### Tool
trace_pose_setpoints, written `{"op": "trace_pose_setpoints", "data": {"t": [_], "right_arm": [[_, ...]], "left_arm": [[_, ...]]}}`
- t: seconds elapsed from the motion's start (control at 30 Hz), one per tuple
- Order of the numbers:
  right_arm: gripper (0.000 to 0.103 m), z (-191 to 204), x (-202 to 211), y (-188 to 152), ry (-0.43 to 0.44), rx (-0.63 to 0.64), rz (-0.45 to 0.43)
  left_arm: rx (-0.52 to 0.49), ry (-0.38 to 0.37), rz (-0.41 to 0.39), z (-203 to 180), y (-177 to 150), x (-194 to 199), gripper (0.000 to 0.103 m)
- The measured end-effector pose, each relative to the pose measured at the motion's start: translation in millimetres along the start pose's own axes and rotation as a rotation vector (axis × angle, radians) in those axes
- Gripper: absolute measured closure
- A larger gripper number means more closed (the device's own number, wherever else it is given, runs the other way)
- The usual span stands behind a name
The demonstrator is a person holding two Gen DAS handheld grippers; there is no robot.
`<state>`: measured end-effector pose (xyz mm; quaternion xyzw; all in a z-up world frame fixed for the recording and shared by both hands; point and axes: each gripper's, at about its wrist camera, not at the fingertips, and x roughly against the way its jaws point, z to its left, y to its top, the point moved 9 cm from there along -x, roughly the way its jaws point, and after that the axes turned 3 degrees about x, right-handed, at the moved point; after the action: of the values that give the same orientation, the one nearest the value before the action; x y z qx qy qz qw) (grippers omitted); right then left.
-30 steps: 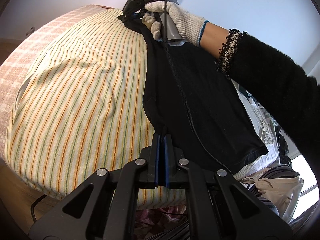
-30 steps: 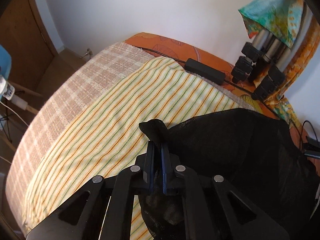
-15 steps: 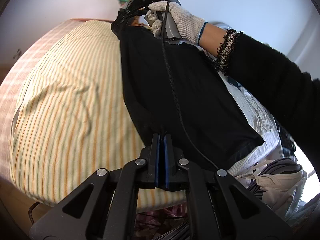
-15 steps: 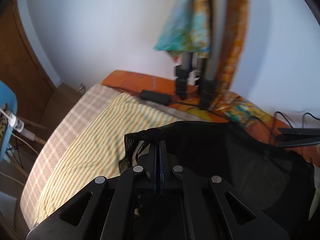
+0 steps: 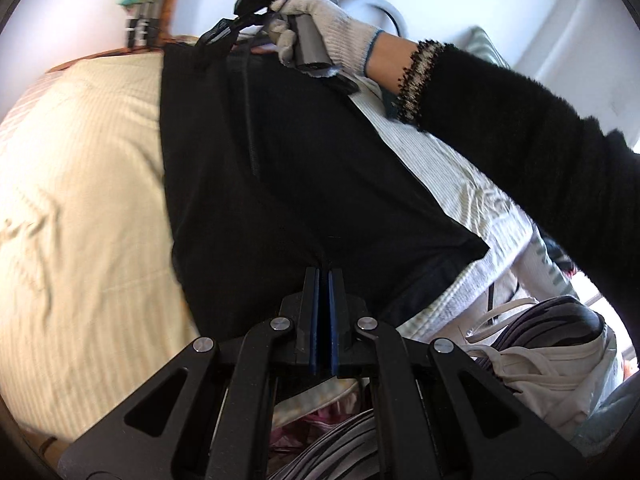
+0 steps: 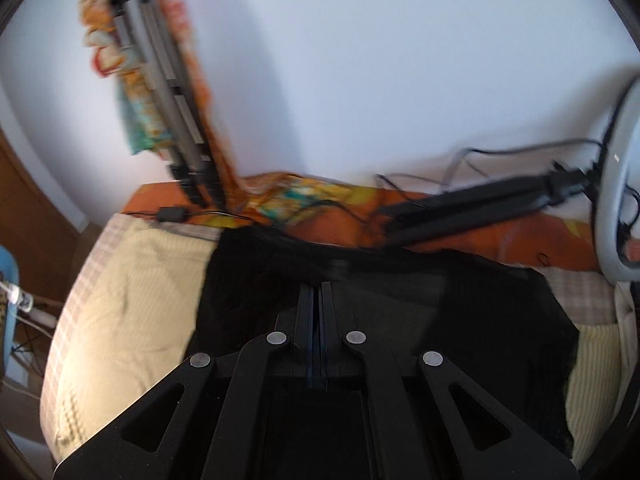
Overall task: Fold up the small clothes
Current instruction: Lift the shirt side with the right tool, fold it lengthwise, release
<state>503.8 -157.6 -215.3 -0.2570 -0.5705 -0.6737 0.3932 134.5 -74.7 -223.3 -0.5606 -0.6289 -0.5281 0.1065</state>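
A black garment (image 5: 288,176) hangs stretched in the air between my two grippers, above a bed with a striped yellow cover (image 5: 80,200). My left gripper (image 5: 323,272) is shut on the garment's near edge. My right gripper (image 5: 216,36), held by a white-gloved hand, is shut on its far edge. In the right wrist view the right gripper (image 6: 316,286) is shut on the black garment (image 6: 440,312), which spreads out below and to the right over the bed (image 6: 132,300).
A pile of white and striped clothes (image 5: 540,344) lies at the right. A tripod draped with colourful cloth (image 6: 160,92), a black power brick with cable (image 6: 172,214), a black stand arm (image 6: 480,204) and a ring light (image 6: 616,184) stand at the orange head end.
Both grippers have lifted the black garment up off the bed and swung it to the right. Both views have tilted up towards the wall and are blurred by motion.
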Motion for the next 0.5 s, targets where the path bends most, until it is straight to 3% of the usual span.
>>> {"op": "trace_pose_setpoints", "data": {"t": [0.17, 0.2, 0.23, 0.3, 0.37, 0.5], "right_arm": [[0.1, -22, -9, -9, 0.021, -0.044, 0.023], [0.094, -24, -11, -10, 0.029, -0.048, 0.03], [0.079, -27, -11, -13, 0.031, -0.05, 0.037], [0.058, -31, -7, -15, 0.026, -0.053, 0.023], [0.057, -32, 3, -14, 0.044, -0.048, 0.002], [0.057, -37, 25, -13, 0.052, -0.048, -0.023]], "left_arm": [[-0.057, 0.016, 0.054, -19, 3, -28, 0.101], [-0.06, 0.021, 0.064, -19, 4, -29, 0.101], [-0.064, 0.018, 0.074, -19, 5, -29, 0.101], [-0.072, 0.03, 0.076, -16, 7, -25, 0.095], [-0.077, 0.039, 0.064, -14, 10, -18, 0.077], [-0.073, 0.055, 0.014, -9, 18, 5, 0.073]]}}
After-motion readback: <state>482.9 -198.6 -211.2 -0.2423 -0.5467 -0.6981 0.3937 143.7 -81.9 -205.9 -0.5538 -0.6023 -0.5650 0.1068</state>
